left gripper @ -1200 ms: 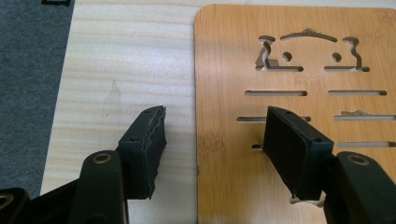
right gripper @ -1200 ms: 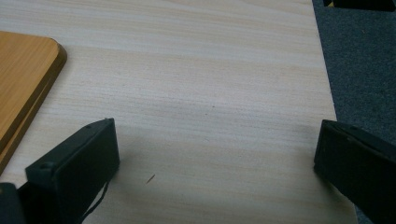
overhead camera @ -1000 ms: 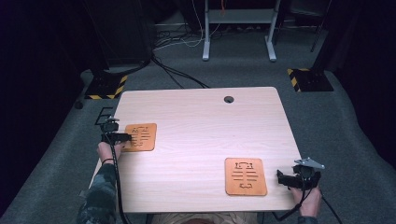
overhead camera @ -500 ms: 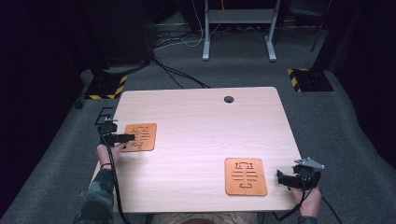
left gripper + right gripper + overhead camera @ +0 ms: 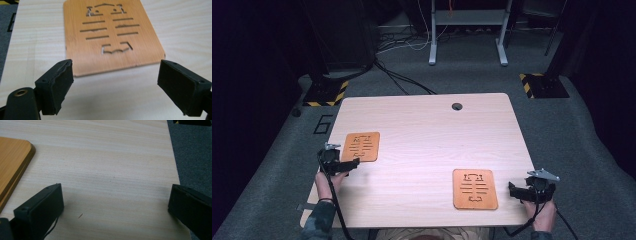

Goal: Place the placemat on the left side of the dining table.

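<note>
Two orange wooden boards with cut-out slots lie flat on the pale table [image 5: 422, 125]. The left board [image 5: 361, 146] [image 5: 112, 35] is near the table's left edge. My left gripper [image 5: 354, 163] [image 5: 116, 73] hovers just on the near side of it. Its jaws have just been opening, they stand wide, and only the table top and the board's near edge show between them. The right board [image 5: 474, 188] [image 5: 11, 162] lies near the front right. My right gripper [image 5: 512, 190] [image 5: 115, 195] is open to the right of that board and apart from it, by the table's right edge.
A round cable hole [image 5: 456, 106] sits at the table's far middle. Beyond the table, grey carpet carries cables [image 5: 402, 80], a metal desk frame [image 5: 467, 30] and yellow-and-black striped bases [image 5: 324, 95]. The table's right edge [image 5: 175, 165] runs close to my right gripper.
My left gripper has pulled back from the left board toward the table's near edge, and its jaws have opened. The board stays where it was. The right gripper has not moved.
</note>
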`<action>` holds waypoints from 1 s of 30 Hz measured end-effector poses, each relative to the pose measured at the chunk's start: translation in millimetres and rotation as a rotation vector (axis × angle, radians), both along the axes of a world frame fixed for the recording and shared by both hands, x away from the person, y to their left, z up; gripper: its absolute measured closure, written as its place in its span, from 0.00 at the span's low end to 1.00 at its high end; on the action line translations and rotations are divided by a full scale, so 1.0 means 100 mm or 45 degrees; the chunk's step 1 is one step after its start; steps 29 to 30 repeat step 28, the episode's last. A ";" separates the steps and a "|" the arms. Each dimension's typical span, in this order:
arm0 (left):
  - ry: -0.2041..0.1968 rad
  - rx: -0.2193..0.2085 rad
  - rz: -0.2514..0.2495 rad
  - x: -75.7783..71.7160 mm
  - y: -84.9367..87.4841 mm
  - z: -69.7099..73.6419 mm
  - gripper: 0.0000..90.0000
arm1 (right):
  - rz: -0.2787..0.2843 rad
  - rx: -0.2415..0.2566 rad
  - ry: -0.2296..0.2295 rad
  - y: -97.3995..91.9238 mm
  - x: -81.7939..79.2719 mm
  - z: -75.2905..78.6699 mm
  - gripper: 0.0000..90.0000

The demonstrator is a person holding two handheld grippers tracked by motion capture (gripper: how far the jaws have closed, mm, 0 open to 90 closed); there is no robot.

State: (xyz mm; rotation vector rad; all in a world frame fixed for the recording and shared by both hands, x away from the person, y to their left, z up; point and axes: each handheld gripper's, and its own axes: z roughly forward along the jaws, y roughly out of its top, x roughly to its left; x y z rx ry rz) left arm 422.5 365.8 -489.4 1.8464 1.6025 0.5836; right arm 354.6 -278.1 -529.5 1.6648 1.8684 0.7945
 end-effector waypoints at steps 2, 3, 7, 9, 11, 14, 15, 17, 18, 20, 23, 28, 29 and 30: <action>-0.010 0.009 -0.014 -0.10 -0.02 -0.04 0.14 | 0.000 0.000 -0.001 0.00 0.00 0.00 0.00; -0.019 0.015 -0.014 -0.15 -0.03 -0.07 0.14 | 0.000 0.000 -0.001 0.00 0.00 0.00 0.00; -0.019 0.041 -0.030 -0.35 -0.08 -0.19 0.13 | -0.001 0.000 -0.001 0.00 0.00 0.00 0.00; -0.011 0.059 -0.036 -0.43 -0.11 -0.25 0.13 | -0.001 0.000 -0.001 0.00 0.00 0.00 0.00; -0.008 0.099 -0.045 -0.50 -0.14 -0.30 0.12 | -0.001 0.000 -0.001 0.00 0.00 0.00 0.00; -0.029 0.091 -0.046 -0.57 -0.15 -0.37 0.11 | -0.001 0.000 -0.001 0.00 0.00 0.00 0.00; -0.042 0.074 -0.036 -0.58 -0.14 -0.39 0.11 | -0.002 0.000 -0.001 0.00 0.00 0.00 0.00; -0.074 0.067 -0.038 -0.61 -0.13 -0.41 0.11 | -0.003 0.000 -0.001 0.00 0.00 0.00 0.00; -0.072 0.066 -0.036 -0.61 -0.13 -0.41 0.11 | -0.004 0.000 -0.001 0.00 0.00 0.00 0.00; -0.073 0.066 -0.036 -0.61 -0.13 -0.41 0.11 | -0.004 0.000 -0.002 0.00 0.00 0.00 0.00; -0.073 0.066 -0.036 -0.61 -0.13 -0.42 0.11 | -0.004 -0.003 -0.001 0.00 0.00 0.00 0.00; -0.073 0.065 -0.036 -0.61 -0.13 -0.41 0.11 | -0.008 -0.001 -0.001 0.01 0.00 0.00 0.00; -0.073 0.065 -0.036 -0.61 -0.13 -0.41 0.11 | -0.008 -0.001 -0.001 0.01 0.00 0.00 0.00; -0.073 0.065 -0.036 -0.61 -0.13 -0.41 0.11 | -0.008 -0.001 -0.001 0.01 0.00 0.00 0.00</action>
